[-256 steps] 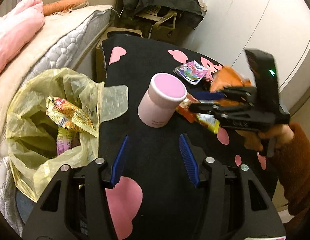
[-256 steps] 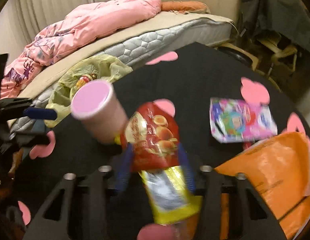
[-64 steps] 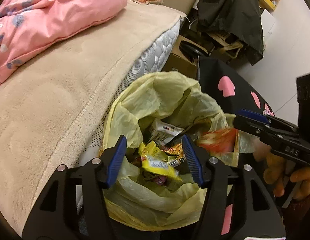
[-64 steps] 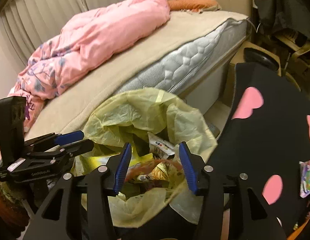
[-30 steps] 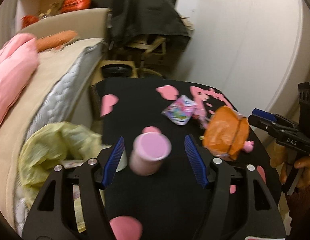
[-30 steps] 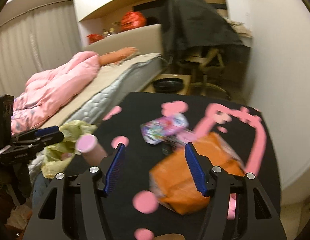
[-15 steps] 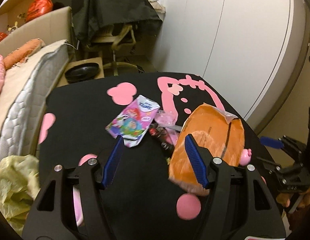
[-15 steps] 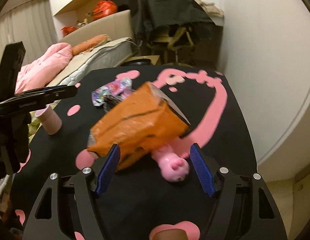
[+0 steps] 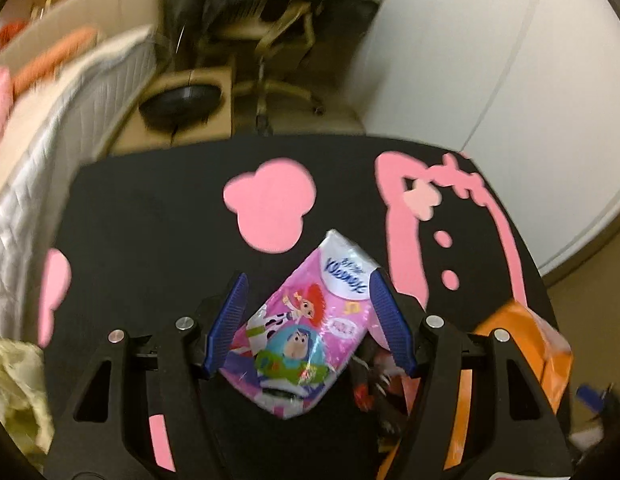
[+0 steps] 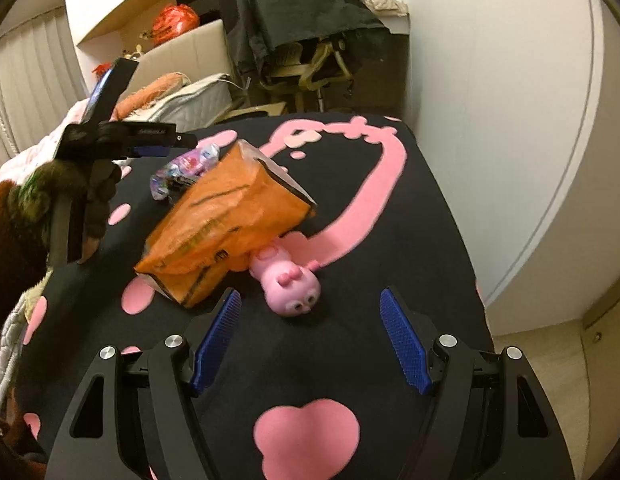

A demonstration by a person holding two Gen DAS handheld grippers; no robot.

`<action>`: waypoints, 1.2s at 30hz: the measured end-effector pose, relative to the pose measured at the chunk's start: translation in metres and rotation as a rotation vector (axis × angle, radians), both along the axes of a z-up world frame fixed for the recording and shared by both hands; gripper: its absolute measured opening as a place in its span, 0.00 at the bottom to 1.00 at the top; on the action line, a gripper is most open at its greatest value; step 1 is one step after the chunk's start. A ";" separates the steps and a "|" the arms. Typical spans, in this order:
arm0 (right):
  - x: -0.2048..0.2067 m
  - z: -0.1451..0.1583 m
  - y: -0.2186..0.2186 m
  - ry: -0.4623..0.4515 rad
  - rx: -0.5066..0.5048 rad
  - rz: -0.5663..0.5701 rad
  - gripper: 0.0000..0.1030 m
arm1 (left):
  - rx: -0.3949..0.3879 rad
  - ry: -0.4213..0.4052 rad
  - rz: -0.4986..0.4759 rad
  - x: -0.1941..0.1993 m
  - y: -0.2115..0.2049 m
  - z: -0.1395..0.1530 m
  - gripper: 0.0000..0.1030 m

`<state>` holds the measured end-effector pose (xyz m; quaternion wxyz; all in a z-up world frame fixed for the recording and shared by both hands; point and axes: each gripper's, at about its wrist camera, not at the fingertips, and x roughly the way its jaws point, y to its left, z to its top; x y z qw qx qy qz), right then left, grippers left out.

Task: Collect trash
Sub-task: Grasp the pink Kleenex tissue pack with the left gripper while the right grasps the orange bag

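Note:
A pink Kleenex tissue pack with cartoon figures (image 9: 310, 332) lies on the black table with pink shapes (image 9: 149, 216). My left gripper (image 9: 310, 320) is open, its blue pads on either side of the pack, not touching it. The pack also shows in the right wrist view (image 10: 185, 168), under the left gripper (image 10: 149, 140). My right gripper (image 10: 310, 336) is open and empty, just short of a pink toy figure (image 10: 287, 284). An orange bag (image 10: 225, 220) lies left of the toy and also shows in the left wrist view (image 9: 522, 356). A dark wrapper (image 9: 374, 384) lies beside the pack.
The yellow trash bag (image 9: 13, 392) hangs at the table's left edge by the mattress (image 9: 41, 148). A chair draped with dark cloth (image 10: 301, 32) stands behind the table. A white wall (image 10: 510, 120) is on the right.
My left gripper has moved forward and down so the tissue pack now lies between its open fingers. My right gripper has shifted slightly toward the pink toy.

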<state>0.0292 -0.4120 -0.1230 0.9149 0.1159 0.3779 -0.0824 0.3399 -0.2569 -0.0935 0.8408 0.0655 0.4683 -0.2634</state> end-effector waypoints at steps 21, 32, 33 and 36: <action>0.018 0.024 0.009 -0.057 0.054 -0.003 0.66 | 0.058 -0.038 -0.176 -0.110 0.047 0.013 0.04; 0.107 0.000 0.012 0.045 0.098 -0.022 0.66 | -0.017 0.041 -0.144 -0.179 0.126 0.016 0.04; 0.112 -0.003 0.013 0.055 0.096 -0.021 0.66 | -0.012 0.041 -0.132 -0.181 0.133 0.014 0.04; 0.122 -0.009 0.022 0.070 0.053 -0.001 0.66 | -0.008 0.058 -0.086 -0.187 0.151 0.004 0.04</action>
